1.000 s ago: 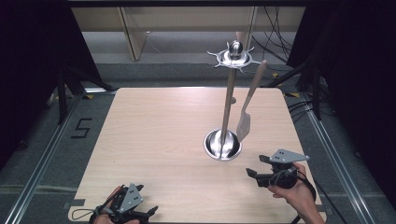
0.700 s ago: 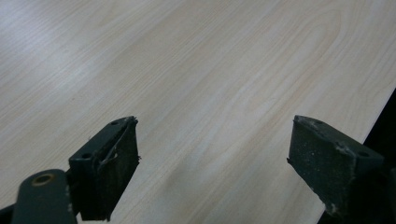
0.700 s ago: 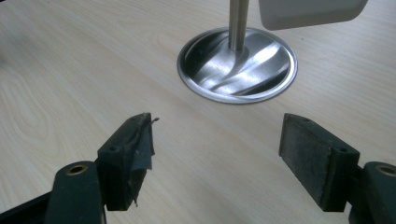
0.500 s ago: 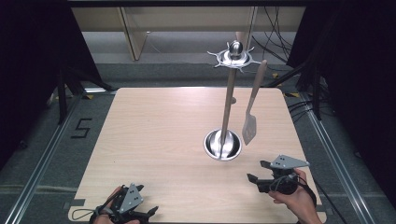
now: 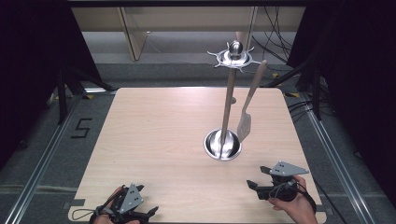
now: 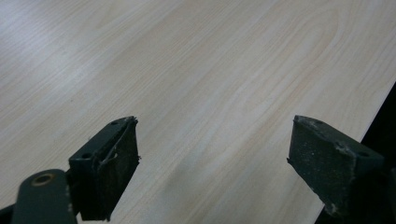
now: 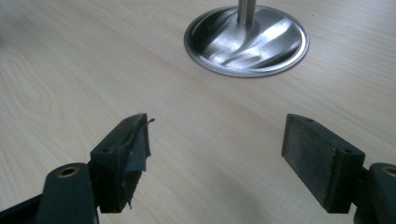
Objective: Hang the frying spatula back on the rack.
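Note:
A steel utensil stand (image 5: 223, 144) rises from a round base near the table's middle to a hooked crown (image 5: 233, 56). A pale spatula (image 5: 244, 123) hangs from one hook, blade down beside the pole. My right gripper (image 5: 258, 177) is low over the front right of the table, pointing left and toward the base (image 7: 247, 42). Its jaws have just been opening and stand open (image 7: 217, 149) with nothing between them. My left gripper (image 5: 145, 200) rests at the front left edge, open (image 6: 215, 154) over bare wood.
The light wooden table (image 5: 154, 130) ends close behind both hands. A metal frame rail (image 5: 336, 158) runs along the right side, and another (image 5: 42, 158) along the left. Cables (image 5: 275, 46) lie on the floor beyond the far edge.
My right gripper has sunk a little toward the table's front right corner. The left gripper, the stand and the spatula have not moved.

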Motion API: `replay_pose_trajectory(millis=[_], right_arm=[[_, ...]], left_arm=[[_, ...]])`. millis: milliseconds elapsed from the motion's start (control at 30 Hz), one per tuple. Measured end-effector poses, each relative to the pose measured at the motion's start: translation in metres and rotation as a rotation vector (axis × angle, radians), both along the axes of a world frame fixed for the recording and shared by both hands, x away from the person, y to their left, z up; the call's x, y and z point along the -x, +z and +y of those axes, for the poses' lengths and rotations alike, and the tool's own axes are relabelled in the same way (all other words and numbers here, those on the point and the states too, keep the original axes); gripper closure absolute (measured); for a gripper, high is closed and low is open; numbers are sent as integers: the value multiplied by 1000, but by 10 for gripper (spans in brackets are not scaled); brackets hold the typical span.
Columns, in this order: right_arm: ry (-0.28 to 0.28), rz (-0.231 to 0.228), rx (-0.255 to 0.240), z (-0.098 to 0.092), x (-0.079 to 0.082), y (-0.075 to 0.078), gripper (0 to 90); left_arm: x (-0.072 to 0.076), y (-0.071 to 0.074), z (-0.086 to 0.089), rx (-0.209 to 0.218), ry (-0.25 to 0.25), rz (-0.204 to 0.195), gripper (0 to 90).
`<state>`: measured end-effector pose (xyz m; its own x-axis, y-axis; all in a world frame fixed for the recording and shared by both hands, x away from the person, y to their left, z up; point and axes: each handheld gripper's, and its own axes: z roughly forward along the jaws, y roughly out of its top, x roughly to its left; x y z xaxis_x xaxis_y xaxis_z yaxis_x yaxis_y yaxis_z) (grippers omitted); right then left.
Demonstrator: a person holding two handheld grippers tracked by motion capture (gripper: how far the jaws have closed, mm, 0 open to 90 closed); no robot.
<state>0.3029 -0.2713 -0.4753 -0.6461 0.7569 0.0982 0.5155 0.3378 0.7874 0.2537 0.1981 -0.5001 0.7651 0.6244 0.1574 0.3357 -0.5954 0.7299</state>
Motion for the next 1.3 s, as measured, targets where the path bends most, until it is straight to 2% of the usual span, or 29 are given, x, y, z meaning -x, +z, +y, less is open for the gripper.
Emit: replay_pose_trajectory(millis=[33,100,133,167,200,233,267,333,367,433,467,533,567,633,700,767,800,833,867,900,933,1000,1167,1300], right_arm=[[5,-25,6,0,1,-1,243],[3,-12,5,-1,2,-1,242],[2,-6,6,-1,4,0,241],[2,-6,6,-1,4,0,241],[5,-27,4,-2,4,-2,241],[-9,-5,-2,-2,6,-2,239],[-2,-14,4,-3,6,-2,239],[3,-31,18,-5,6,-3,238],[-10,-8,8,-4,9,-4,237],[6,-27,17,-6,9,-6,235],[-17,-11,15,-4,13,-6,233],[-10,0,24,-4,14,-7,232],[5,-36,37,-5,12,-8,232],[7,-16,42,-4,15,-10,231],[16,-24,32,-4,15,-12,231],[15,-18,44,-4,17,-12,231],[-10,-8,34,-1,20,-12,230],[10,-14,51,-2,19,-13,230],[18,-24,53,-2,20,-14,230],[4,-4,56,-1,22,-14,229],[26,-21,65,-1,22,-16,229],[10,-19,71,0,25,-15,229],[22,-9,66,-1,26,-18,229],[4,-9,68,-2,27,-18,229]], left_arm=[[0,0,0,-1,0,0,152],[0,0,0,-2,0,0,152],[0,-2,-1,22,9,-2,152],[0,-2,-1,22,9,-2,152],[0,-2,-2,28,8,2,152],[0,-2,-2,28,8,2,152],[0,-2,-2,28,8,2,152],[0,-2,-2,27,8,2,152],[0,-2,-2,27,7,2,152],[1,-2,-2,26,7,1,152],[1,-2,-2,26,7,1,152],[1,-2,-2,25,7,0,152],[1,-2,-2,25,6,0,152],[1,-2,-2,24,5,-1,152],[1,-2,-2,24,4,-1,152],[1,-2,-2,23,4,0,152],[0,0,-1,-7,-4,3,152],[1,-2,-2,25,5,0,152],[1,-2,-2,25,5,0,152],[1,-2,-2,16,5,2,152],[0,0,-1,-9,-5,3,152],[1,0,-1,-4,-3,1,152],[1,0,-1,-5,-4,0,152],[1,0,-1,-5,-4,0,152]])
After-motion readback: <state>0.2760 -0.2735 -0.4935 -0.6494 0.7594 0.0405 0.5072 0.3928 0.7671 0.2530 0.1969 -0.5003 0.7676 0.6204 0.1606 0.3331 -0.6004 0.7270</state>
